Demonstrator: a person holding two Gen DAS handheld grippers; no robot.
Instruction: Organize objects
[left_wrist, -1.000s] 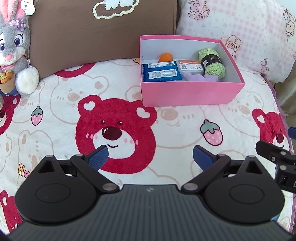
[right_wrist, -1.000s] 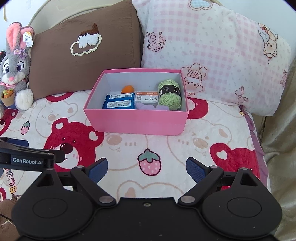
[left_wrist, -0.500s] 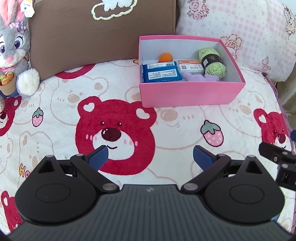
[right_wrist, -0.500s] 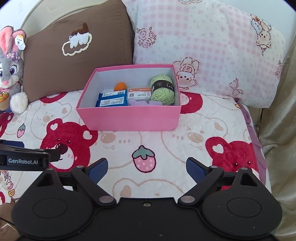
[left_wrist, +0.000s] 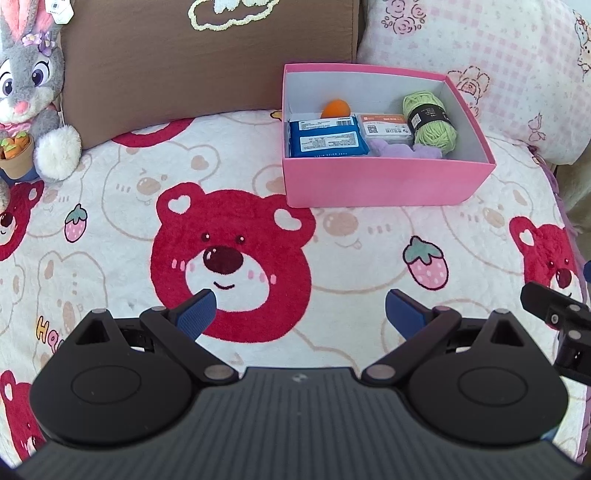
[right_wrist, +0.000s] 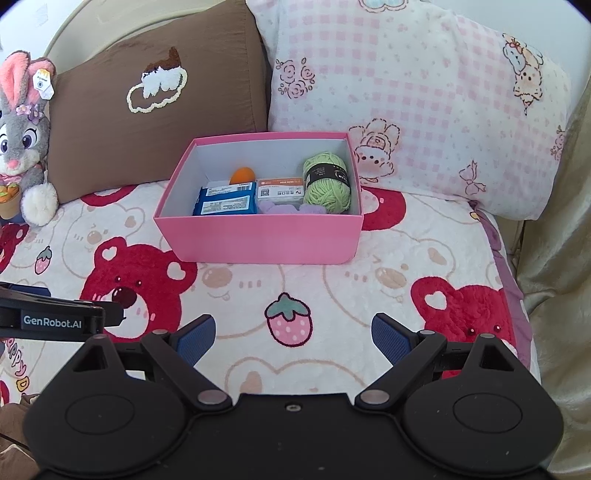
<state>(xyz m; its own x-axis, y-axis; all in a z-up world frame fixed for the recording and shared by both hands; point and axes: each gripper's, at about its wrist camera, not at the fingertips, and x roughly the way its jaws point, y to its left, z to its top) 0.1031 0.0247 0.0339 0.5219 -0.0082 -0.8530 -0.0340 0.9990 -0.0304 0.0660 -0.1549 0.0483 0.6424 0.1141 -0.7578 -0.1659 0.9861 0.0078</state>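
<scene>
The scene is a bed w/ a fleece blanket (left_wrist: 122, 192) printed w/ red bears and strawberries; it is soft, so anything set on it can sink or tip a little. Ahead of both tongs and well apart from them stands the pink box (left_wrist: 384, 184), an open cardboard box that holds all the small things I can see. In it, seen from the left tongs: two blue packets (left_wrist: 327, 138) at the left, an orange ball (left_wrist: 335, 109) behind them, a small flat carton w/ orange label (left_wrist: 386, 126) in the middle, a purple fluffy item (left_wrist: 399, 150) at the near wall, and a green yarn skein (left_wrist: 430, 120) at the right. I judge the yarn as light and squashy, best taken across its black paper band; the packets are limp and maybe slippery, so grip approx. at the middle of a long edge; the ball is light and can roll away. The box itself is probably light but its walls are thin, so pinch one wall near a corner. Left gripper (left_wrist: 299, 312) is spread wide and empty; right gripper (right_wrist: 293, 334) also wide and empty, both low over the blanket. Behind the box lean a brown pillow (right_wrist: 155, 122) and a pink checked pillow (right_wrist: 424, 103); far left sits a plush rabbit (left_wrist: 27, 85).
</scene>
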